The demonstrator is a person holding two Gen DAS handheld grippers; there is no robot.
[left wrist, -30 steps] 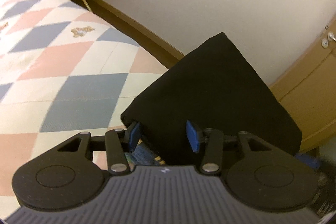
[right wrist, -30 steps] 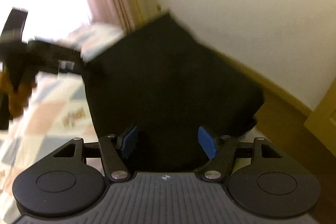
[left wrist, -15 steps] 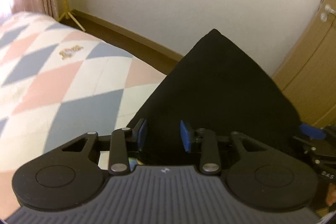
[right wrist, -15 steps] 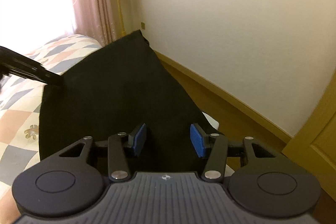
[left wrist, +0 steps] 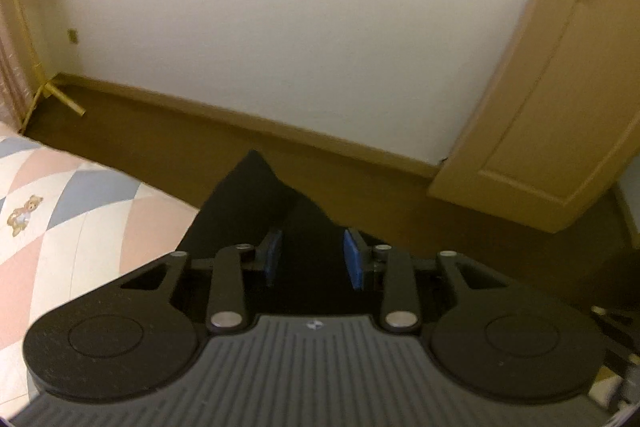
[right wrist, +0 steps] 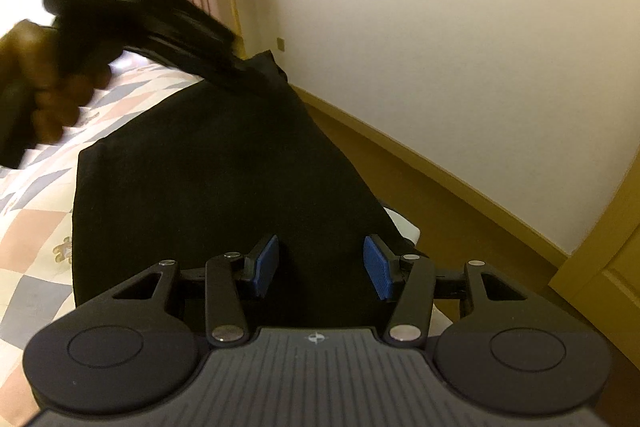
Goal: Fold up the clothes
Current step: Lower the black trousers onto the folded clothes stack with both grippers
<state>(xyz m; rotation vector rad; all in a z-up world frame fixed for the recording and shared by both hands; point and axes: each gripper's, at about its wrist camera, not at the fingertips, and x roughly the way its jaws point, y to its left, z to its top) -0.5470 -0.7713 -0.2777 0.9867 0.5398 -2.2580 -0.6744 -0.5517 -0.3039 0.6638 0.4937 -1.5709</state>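
Swung toward the wall since the earlier frame, the left gripper (left wrist: 312, 259) has its jaws clamped on the black garment (right wrist: 208, 195), having just closed; the right gripper (right wrist: 318, 265) has its jaws apart astride the near hem on the bed (right wrist: 36, 227).

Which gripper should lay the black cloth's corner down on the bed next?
Probably the left gripper. It has a raised fold of the black cloth between its blue pads, above the quilted bed. The right gripper sits low, its pads apart.
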